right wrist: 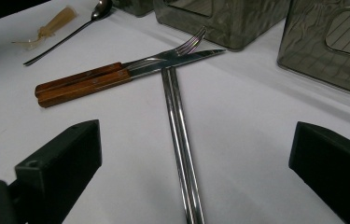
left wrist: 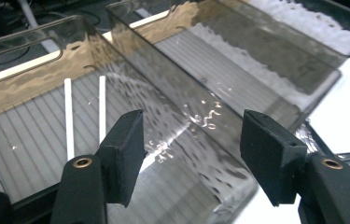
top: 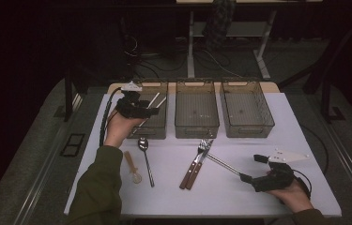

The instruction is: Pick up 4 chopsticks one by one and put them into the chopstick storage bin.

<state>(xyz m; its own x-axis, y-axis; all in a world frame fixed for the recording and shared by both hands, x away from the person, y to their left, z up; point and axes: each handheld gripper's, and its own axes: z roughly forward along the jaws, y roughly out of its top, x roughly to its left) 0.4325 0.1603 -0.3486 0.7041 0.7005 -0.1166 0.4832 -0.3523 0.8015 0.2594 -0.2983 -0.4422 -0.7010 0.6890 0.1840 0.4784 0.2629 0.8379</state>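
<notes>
Between my right claw's (right wrist: 191, 182) wide-apart jaws, nothing yet gripped, the metal chopsticks (right wrist: 182, 154) run straight away from me across the white table (right wrist: 256, 130), their far tips tucked against the wooden-handled knife (right wrist: 116, 79) and fork (right wrist: 163, 56). If I close from here without lowering, I judge the pads could miss the thin pair or catch just one stick, and a pull might drag the knife and fork along; past them lie the spoon (right wrist: 65, 35) and a small wooden scoop (right wrist: 51, 28), off to the far left. Over on my left claw (left wrist: 191, 158), the jaws stand about half open and empty above the left bin (left wrist: 32, 135), with two white chopsticks (left wrist: 84, 112) lying on its ribbed floor just beyond the left jaw; the middle bin (left wrist: 238, 70) sits to the right. Swinging back carelessly, I could clip the shared bin wall. From the high view, my left claw (top: 151, 111) hovers over that left bin (top: 157, 129) and my right claw (top: 251, 168) rests low by the near end of the metal chopsticks (top: 223, 164), with the right bin (top: 246, 110) well beyond.
</notes>
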